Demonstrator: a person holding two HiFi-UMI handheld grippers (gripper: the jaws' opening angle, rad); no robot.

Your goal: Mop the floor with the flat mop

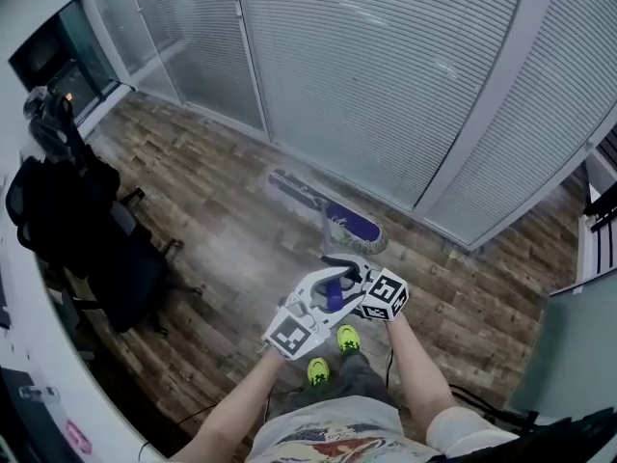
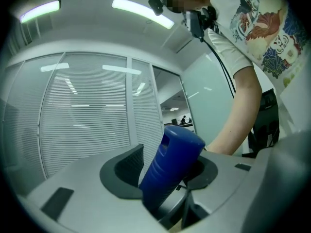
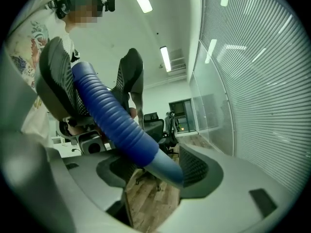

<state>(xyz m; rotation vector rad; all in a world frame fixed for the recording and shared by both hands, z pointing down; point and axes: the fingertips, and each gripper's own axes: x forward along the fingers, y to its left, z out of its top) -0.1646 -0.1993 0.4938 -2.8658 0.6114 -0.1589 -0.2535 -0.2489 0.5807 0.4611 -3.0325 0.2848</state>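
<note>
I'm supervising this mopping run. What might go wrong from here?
The mop head sits close to the glass wall, so a long push may knock it. The left hand-held gripper clamps the mop handle only at its top end, which might slip out. A cable trails near the person's feet, a possible trip.

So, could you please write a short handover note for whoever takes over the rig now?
Left gripper: shut on the blue top end of the mop handle.
Right gripper: shut on the ribbed blue grip lower down that handle.
Mop head: on the wood floor ahead, close to the glass wall; an office chair stands to the left.
Done: mop in hand and on the floor; how much is mopped cannot be told.
Left: carry on mopping.
</note>
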